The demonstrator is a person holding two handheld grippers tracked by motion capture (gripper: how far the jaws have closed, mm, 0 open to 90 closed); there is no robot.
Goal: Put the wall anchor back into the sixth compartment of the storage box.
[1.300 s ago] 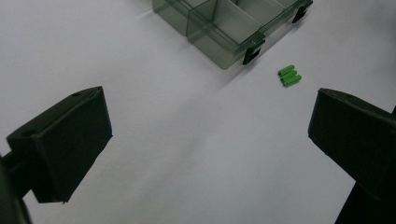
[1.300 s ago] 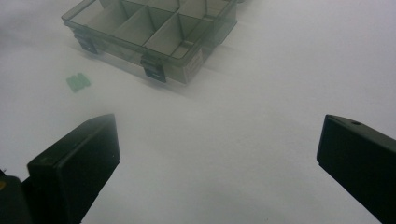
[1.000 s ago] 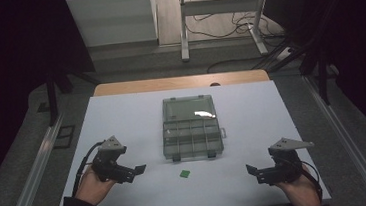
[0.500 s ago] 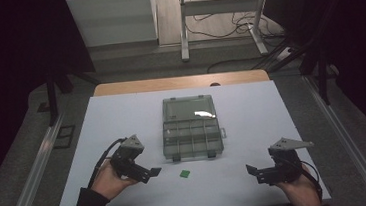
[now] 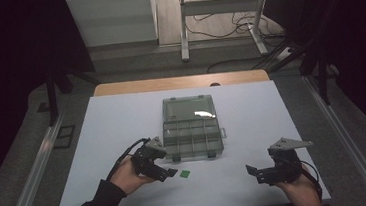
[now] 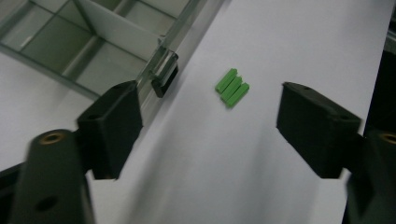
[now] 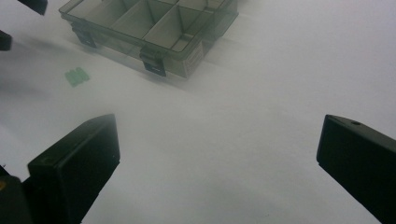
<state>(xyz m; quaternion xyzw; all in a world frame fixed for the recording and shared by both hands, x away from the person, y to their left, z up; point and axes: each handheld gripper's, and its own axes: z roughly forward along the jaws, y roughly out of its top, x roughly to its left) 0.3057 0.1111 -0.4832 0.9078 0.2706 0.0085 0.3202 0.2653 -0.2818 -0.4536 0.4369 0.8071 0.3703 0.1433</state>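
Green ridged piece (image 6: pixel 232 87) lies on the white bench (image 5: pixel 252 112), just ahead of the left gripper (image 6: pixel 210 123), whose jaws are spread wide. Beside it, the clear compartment box (image 6: pixel 84 42) is cut off. Right gripper (image 7: pixel 217 163) gapes wide, empty, its picture hazy.

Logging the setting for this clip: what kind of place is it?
Likely a lab or recording workspace, not a home: a bare white table between metal rails, dark curtains either side, loose cables on the floor beyond, and a compartment box laid out.
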